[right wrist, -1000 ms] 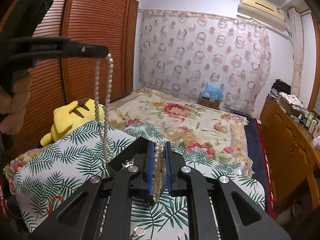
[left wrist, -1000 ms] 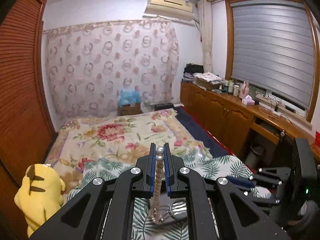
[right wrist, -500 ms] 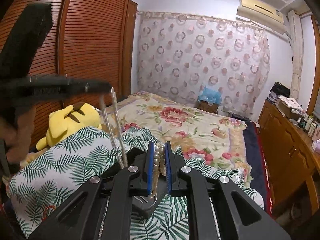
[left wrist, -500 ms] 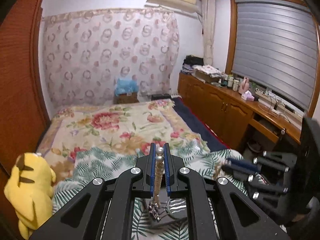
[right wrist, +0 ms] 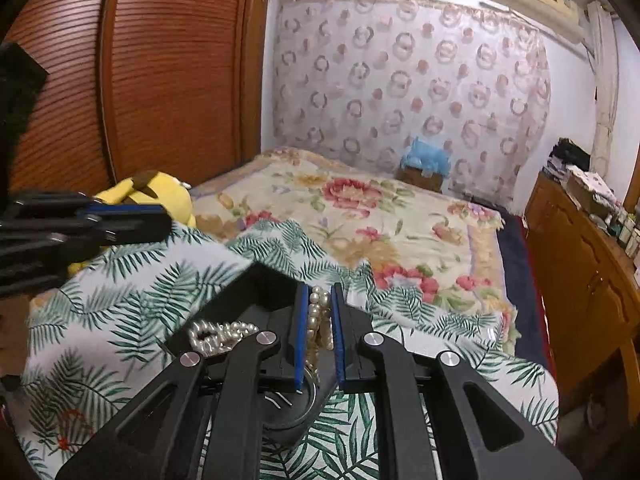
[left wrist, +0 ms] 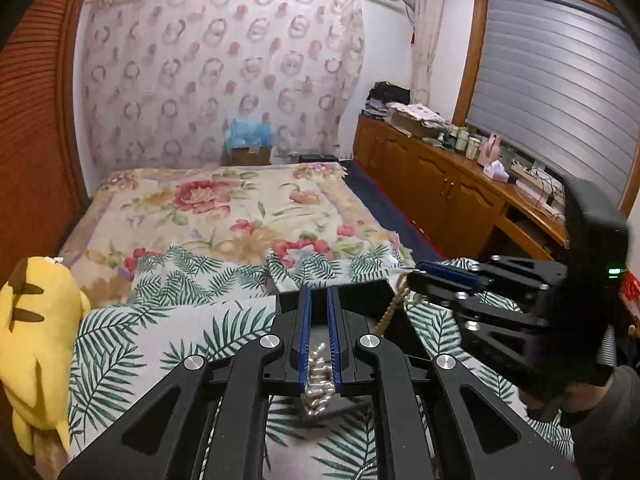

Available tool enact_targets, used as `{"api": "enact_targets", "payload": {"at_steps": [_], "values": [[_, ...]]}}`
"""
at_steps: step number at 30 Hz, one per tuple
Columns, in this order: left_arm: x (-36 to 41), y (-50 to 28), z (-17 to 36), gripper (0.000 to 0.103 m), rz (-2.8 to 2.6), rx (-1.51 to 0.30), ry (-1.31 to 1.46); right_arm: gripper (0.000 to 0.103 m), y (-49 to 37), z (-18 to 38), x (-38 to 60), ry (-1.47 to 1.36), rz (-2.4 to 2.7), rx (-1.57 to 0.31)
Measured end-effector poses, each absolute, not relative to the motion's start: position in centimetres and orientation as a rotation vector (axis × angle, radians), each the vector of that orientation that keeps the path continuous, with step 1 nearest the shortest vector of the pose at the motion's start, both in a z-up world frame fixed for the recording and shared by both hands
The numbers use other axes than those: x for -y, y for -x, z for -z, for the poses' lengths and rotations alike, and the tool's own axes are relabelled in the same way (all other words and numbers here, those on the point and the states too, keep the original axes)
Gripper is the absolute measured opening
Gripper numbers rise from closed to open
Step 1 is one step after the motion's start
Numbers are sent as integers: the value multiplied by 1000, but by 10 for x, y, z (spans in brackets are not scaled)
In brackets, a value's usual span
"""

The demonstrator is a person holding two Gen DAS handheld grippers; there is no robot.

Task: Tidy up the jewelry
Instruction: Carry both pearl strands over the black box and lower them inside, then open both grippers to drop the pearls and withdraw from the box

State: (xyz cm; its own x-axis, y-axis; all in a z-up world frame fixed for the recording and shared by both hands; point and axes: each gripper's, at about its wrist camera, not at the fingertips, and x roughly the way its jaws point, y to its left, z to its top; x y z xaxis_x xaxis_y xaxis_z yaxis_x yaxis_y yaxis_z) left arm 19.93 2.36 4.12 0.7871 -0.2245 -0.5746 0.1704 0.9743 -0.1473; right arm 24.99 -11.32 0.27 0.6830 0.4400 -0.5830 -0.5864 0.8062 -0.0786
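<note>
The pearl necklace (right wrist: 320, 322) is pinched in the right gripper (right wrist: 319, 300), a bunched run of beads standing between its two blue pads (right wrist: 301, 336), which press in on the strand from both sides. Another part of the same strand lies heaped in a small pile (right wrist: 222, 335) on the black tray (right wrist: 260, 284) just left of that gripper, on the tray's dark surface. A silver ring-shaped piece (right wrist: 314, 394) shows under the gripper, low between its fingers.

In the left wrist view, a blurred cluster of pearls (left wrist: 320, 376) sits low between the blue pads of the left gripper (left wrist: 319, 304); the pads stand a little apart and whether they actually clamp the beads cannot be told. The black tray (left wrist: 380, 292) lies directly beyond this gripper's tips. To the right of the tray the right gripper (left wrist: 448, 276) reaches in sideways, with a tan braided cord (left wrist: 390, 312) hanging from its tip toward the tray.

The tray rests on a palm-leaf cloth (right wrist: 132, 280) spread over the bed (right wrist: 360, 208). A yellow plush toy (left wrist: 32, 344) sits at the left edge of the cloth. A wooden cabinet (left wrist: 452, 192) runs along the wall right of the bed.
</note>
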Motion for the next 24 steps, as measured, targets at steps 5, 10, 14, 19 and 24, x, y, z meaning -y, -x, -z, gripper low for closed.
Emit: {"api": "enact_targets", "payload": {"at_steps": [5, 10, 14, 19, 24], "values": [[-27, -183, -32, 12, 207, -645, 93, 14, -247, 9, 114, 286, -590, -605], [-30, -164, -15, 13, 217, -658, 103, 14, -231, 11, 124, 281, -593, -615], [-28, -151, -4, 13, 232, -675, 99, 14, -205, 15, 133, 303, -608, -618], [-22, -132, 5, 27, 245, -671, 65, 14, -177, 28, 146, 306, -655, -654], [-14, -114, 12, 35, 273, -675, 39, 14, -146, 54, 158, 312, -694, -715]]}}
